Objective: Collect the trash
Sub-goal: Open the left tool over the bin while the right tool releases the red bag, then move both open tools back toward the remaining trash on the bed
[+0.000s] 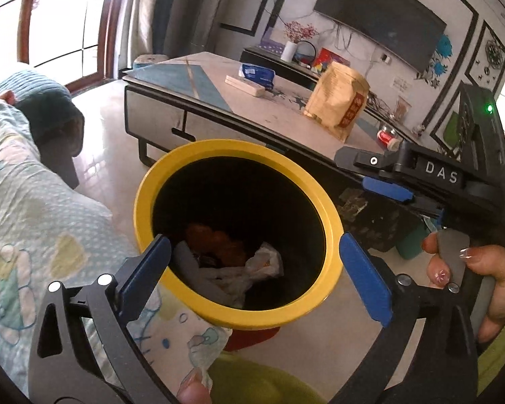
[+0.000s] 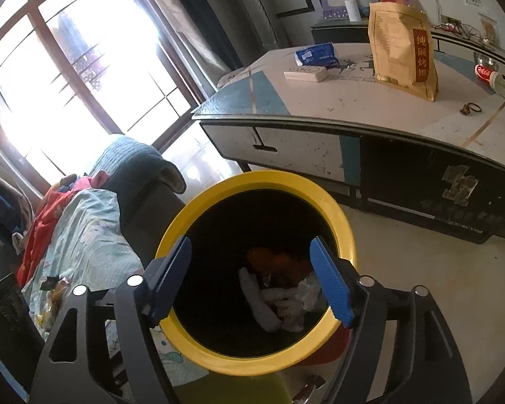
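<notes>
A trash bin with a wide yellow rim (image 1: 232, 149) (image 2: 262, 178) stands on the floor right below both grippers. Deep in its dark inside lie crumpled white trash (image 1: 239, 276) (image 2: 286, 299) and something orange (image 1: 219, 242) (image 2: 269, 259). My left gripper (image 1: 254, 240) is open, its blue pads spread wider than the bin's mouth, nothing between them. My right gripper (image 2: 250, 245) also stands open over the mouth and holds nothing. In the left wrist view it reaches in from the right (image 1: 380, 181), a hand (image 1: 454, 269) on its handle.
A low coffee table (image 1: 252, 101) (image 2: 353, 101) stands behind the bin with a tan paper bag (image 1: 336, 101) (image 2: 400, 47), a blue tissue pack (image 2: 316, 54), a white box (image 2: 304, 74) and a red cola bottle (image 2: 484, 72). A sofa with a patterned blanket (image 1: 33, 202) (image 2: 84, 235) lies to the left.
</notes>
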Motion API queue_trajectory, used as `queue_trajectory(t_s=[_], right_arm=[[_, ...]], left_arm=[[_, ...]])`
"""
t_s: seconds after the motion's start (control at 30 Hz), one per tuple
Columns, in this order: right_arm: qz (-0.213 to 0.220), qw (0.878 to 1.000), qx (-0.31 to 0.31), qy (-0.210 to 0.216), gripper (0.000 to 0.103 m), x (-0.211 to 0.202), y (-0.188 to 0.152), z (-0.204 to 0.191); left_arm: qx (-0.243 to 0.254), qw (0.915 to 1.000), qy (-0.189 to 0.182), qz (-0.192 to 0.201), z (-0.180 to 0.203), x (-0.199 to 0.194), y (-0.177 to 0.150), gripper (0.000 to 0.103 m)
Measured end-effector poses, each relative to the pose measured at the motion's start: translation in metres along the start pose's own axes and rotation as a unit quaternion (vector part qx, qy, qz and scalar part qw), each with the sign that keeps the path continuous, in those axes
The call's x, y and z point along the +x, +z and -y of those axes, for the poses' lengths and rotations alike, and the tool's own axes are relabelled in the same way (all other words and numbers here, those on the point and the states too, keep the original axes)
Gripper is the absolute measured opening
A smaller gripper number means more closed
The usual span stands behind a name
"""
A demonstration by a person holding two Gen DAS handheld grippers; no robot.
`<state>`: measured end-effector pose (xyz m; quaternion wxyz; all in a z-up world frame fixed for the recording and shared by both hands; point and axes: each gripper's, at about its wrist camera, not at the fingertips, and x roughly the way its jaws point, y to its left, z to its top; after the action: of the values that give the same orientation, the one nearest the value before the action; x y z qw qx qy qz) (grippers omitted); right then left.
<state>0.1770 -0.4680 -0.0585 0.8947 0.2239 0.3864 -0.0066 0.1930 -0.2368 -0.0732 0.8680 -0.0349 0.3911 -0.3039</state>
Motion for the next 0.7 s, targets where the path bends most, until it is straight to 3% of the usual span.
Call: queue_trajectory(t_s=[0.7], right_arm=[[0.049,0.997,-0.059,0.006,0.079,-0.031,-0.002,-0.048]], left_arm=[[-0.011,0.9945,0.063,0.083,-0.02,-0.076,-0.004,0.092]])
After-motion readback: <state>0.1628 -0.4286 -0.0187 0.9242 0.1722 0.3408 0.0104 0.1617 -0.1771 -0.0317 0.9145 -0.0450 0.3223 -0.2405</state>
